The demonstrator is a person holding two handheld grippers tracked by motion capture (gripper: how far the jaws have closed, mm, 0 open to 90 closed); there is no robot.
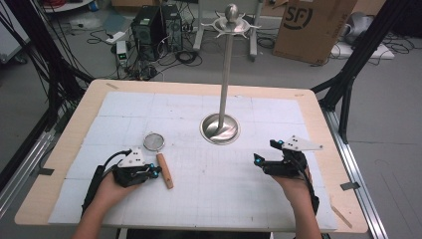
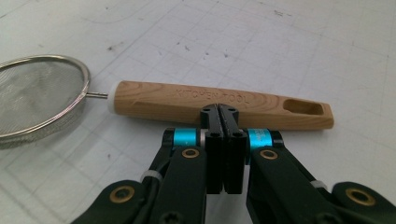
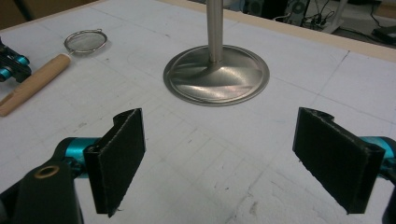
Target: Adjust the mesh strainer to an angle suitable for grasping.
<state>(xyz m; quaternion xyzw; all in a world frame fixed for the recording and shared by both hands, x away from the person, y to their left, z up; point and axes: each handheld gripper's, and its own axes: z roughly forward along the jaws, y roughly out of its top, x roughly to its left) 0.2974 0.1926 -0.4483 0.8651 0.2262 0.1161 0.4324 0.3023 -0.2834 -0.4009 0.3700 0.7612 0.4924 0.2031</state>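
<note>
The left gripper (image 2: 223,112) has its jaws pressed together, empty, tips just beside the strainer's wooden handle (image 2: 219,105) lying flat on the counter (image 1: 209,199). The right gripper (image 3: 219,163) rests with jaws spread wide, facing the metal stand (image 3: 216,74).

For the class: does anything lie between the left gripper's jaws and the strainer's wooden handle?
Nothing visible does. The left gripper has its jaws shut together right beside the wooden handle of the strainer, at mid-length, not around it; whether the tips touch it is unclear.
</note>
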